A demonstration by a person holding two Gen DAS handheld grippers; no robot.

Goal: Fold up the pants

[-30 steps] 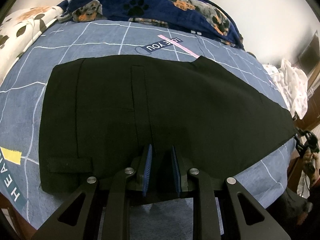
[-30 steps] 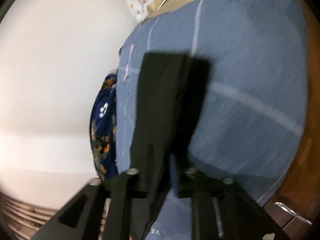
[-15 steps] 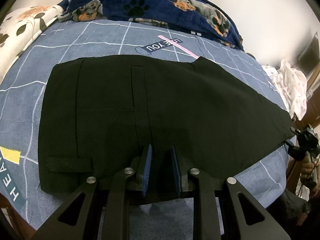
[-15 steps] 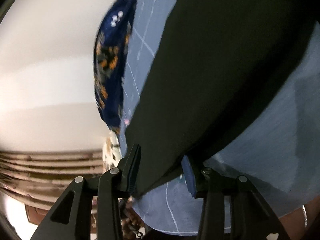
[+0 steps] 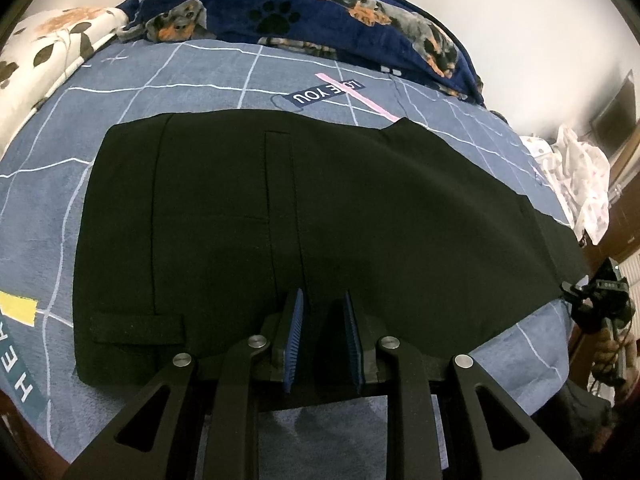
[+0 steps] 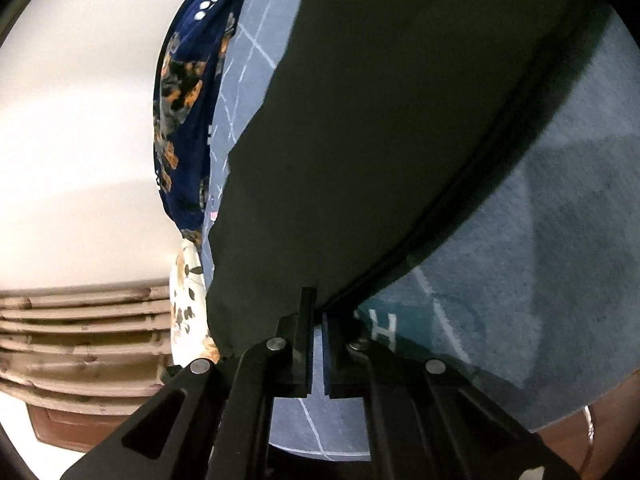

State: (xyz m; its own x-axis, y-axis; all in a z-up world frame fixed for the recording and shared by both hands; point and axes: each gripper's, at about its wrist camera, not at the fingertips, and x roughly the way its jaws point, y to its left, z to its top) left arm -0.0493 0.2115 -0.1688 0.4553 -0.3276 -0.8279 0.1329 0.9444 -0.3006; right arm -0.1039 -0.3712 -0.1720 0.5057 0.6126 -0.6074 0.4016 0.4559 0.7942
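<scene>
Both tongs, left (image 5: 322, 334) and right (image 6: 317, 332), pinch the near edge of flat, smooth black pants (image 5: 320, 208).

Your left gripper (image 5: 322, 328) sits low over the near edge of the black pants (image 5: 304, 224), its blue pads (image 5: 294, 332) close together with dark cloth bunched between them. The pants lie flat across the blue grid-lined bedsheet (image 5: 200, 80), waistband to your left. A navy dog-print blanket (image 5: 320, 12) is heaped along the far side, a floral pillow (image 5: 44, 52) at far left, a white garment (image 5: 584, 176) at right
</scene>
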